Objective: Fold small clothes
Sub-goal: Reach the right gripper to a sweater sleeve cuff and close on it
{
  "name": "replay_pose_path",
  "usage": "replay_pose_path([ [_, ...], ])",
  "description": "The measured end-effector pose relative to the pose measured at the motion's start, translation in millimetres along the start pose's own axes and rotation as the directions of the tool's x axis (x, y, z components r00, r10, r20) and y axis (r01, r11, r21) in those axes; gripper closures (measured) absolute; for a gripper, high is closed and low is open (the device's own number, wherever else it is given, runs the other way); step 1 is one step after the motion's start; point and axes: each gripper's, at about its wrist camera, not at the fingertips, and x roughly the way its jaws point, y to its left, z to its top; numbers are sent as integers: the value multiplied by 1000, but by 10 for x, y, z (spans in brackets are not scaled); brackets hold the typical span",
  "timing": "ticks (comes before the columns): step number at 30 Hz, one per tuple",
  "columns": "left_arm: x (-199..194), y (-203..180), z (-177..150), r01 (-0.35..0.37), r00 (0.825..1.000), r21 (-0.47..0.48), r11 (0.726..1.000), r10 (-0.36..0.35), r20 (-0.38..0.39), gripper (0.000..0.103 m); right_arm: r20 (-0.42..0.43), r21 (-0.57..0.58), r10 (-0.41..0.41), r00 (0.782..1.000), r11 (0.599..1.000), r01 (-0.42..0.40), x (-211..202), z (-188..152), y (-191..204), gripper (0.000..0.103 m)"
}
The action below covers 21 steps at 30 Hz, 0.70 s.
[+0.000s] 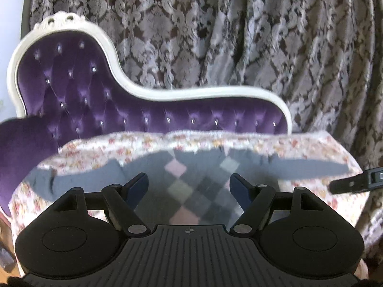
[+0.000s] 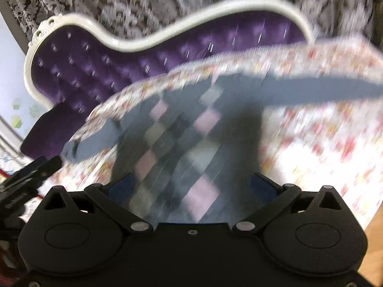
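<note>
A small grey sweater with a pink, grey and dark diamond pattern lies spread flat on a floral-covered surface, sleeves stretched out left and right. My left gripper is open and empty, low over the sweater's lower middle. The right gripper's tip shows at the right edge, near the right sleeve end. In the right wrist view, which is motion-blurred, the sweater lies ahead and my right gripper is open and empty over its lower part. The left gripper shows at the far left.
A purple tufted sofa with a white carved frame stands right behind the floral surface. A brown and grey damask curtain hangs behind it. A bare wooden floor shows at the lower right of the right wrist view.
</note>
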Motion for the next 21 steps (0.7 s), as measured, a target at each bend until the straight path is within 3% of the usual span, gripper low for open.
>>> replay_pose_path([
  [5, 75, -35, 243, -59, 996, 26, 998, 57, 70, 29, 170, -63, -90, 981, 993, 102, -240, 320, -13, 1],
  [11, 315, -32, 215, -45, 998, 11, 999, 44, 36, 29, 333, -97, -191, 923, 967, 235, -203, 520, -257, 1],
  [14, 557, -75, 115, -38, 999, 7, 999, 38, -10, 29, 325, -103, -250, 912, 949, 297, -2, 550, -492, 8],
  [16, 721, -83, 37, -32, 998, 0, 999, 32, -45, 29, 282, -94, -285, 916, 942, 322, 205, 523, -703, 33],
  [21, 1182, -135, -159, -51, 990, 14, 999, 52, -131, 29, 160, 3, -281, 946, 959, 285, 669, 343, -1347, 39],
])
